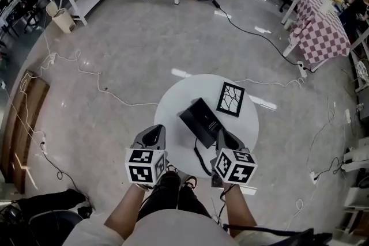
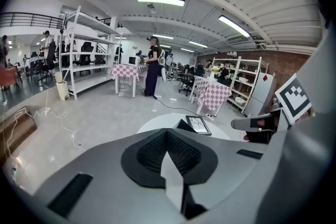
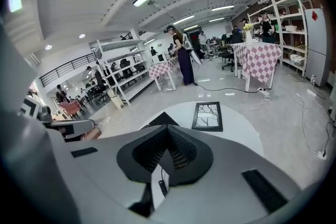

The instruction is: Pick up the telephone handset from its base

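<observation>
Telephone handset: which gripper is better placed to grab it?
Right. The right gripper is at the near edge of the telephone, the coiled cord just under its jaws; the left gripper is over the left rim of the table, away from the phone. The right jaws are shut and must open first.

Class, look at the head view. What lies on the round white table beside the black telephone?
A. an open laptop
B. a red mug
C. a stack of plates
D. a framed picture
D: a framed picture with a black border lies flat on the round white table, just beside the telephone. No mug, laptop or plates are there.
</observation>
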